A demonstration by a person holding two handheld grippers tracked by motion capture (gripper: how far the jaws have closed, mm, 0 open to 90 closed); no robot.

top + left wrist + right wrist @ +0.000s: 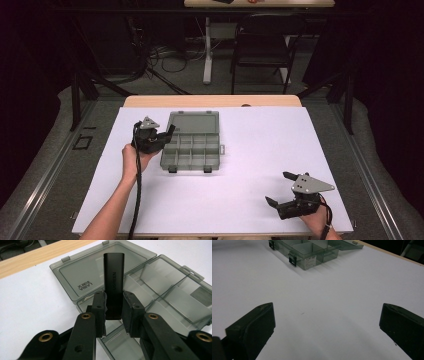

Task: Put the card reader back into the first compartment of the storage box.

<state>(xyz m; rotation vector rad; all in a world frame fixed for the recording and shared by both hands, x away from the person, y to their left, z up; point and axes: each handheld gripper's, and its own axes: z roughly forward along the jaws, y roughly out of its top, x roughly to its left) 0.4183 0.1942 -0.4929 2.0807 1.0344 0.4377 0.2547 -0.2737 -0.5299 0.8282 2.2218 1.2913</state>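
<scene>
Item in hand: a slim black rectangular plastic stick, apparently a USB-type device (114,282), being held upright at centre frame of the left gripper view, its lower end pinched between the jaws of the left gripper (114,311). In the high view that gripper (161,136) is hovering left of centre, at the left edge of a smoke-grey translucent plastic organiser box with divided compartments (192,150). The box is lying open, its hinged lid (82,272) folded back flat toward the upper left of the left gripper view. Progress, as judged: the stick is already picked up and brought over the box; lowering it into a compartment and releasing it is what is remaining, and which compartment cannot be told. The right gripper (283,188) is resting at lower right of the high view, jaws spread wide and holding nothing. Markings: "UGREEN" is running lengthwise down the stick; "LABIIA"-like lettering, inverted, is showing on the lid; a small white label (310,261) on the box wall is too small to read.
</scene>
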